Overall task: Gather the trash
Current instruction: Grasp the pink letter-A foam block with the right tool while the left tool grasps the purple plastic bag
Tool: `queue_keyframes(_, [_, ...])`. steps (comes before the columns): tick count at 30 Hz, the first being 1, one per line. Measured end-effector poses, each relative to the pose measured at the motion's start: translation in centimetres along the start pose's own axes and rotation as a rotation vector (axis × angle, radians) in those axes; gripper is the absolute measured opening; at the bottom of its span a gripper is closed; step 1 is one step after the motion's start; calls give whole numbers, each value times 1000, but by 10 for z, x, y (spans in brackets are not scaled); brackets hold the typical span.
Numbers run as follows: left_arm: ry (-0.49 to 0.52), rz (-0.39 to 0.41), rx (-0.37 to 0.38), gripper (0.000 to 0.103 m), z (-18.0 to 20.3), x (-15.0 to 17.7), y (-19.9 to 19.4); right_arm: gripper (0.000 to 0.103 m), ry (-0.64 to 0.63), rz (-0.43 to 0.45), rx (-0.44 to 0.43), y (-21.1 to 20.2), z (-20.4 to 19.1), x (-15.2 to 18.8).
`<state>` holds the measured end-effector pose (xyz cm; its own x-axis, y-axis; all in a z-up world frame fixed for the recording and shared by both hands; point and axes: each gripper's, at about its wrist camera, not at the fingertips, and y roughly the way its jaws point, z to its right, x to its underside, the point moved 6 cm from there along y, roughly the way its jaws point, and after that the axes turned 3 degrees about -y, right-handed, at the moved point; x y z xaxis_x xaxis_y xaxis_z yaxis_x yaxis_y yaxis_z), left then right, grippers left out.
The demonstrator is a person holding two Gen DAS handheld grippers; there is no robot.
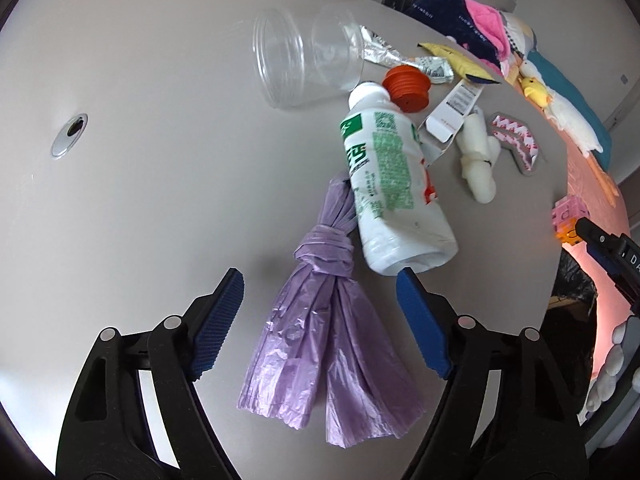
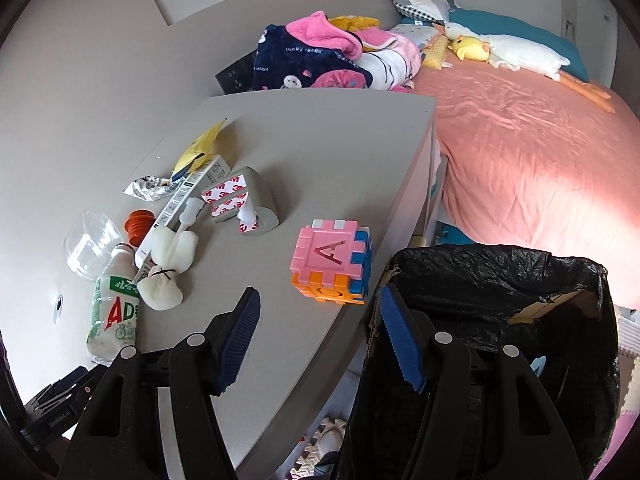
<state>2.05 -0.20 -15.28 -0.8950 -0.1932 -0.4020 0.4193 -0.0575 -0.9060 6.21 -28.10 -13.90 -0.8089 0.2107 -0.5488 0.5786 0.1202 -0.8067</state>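
Two ribbed blue pads flank crinkled knotted purple bag.

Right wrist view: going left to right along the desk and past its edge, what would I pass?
Clear cup → orange cap → grey holder → letter block → black bin bag

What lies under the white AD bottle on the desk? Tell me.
The white bottle lies on its side across the tail of the knotted purple bag; the bag's tip above the knot runs beneath it. A white carton tucks in at its shoulder. Anything further beneath is covered.
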Motion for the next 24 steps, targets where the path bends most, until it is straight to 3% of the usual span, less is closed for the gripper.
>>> queue_keyframes(7, [59,5,-63,68,-2,-2,7,63,3,-8,28,21,3,-7])
queue_keyframes(8, [65,8,-71,68,-2,-2,8,62,0,-11,31,23,3,-7])
queue_keyframes(10, [76,13,-91,68,-3,-3,9,47,-7,-25,26,28,1,-6])
queue_keyframes(14, [74,30,-97,68,-10,-4,9,46,-46,-20,18,30,-8,-6])
queue_keyframes(16, [76,32,-94,60,-10,-6,8,46,-59,-24,9,31,-12,-5])
queue_keyframes(18, [75,36,-95,29,-12,-8,5,45,-62,-31,-4,32,-16,-5])
queue_keyframes(19, [66,33,-90,24,-14,-10,5,45,-59,-35,-15,31,-18,-5])
queue_keyframes(24, [-34,54,-52,19,-33,-9,-2,45,-72,-44,-48,26,-25,-2])
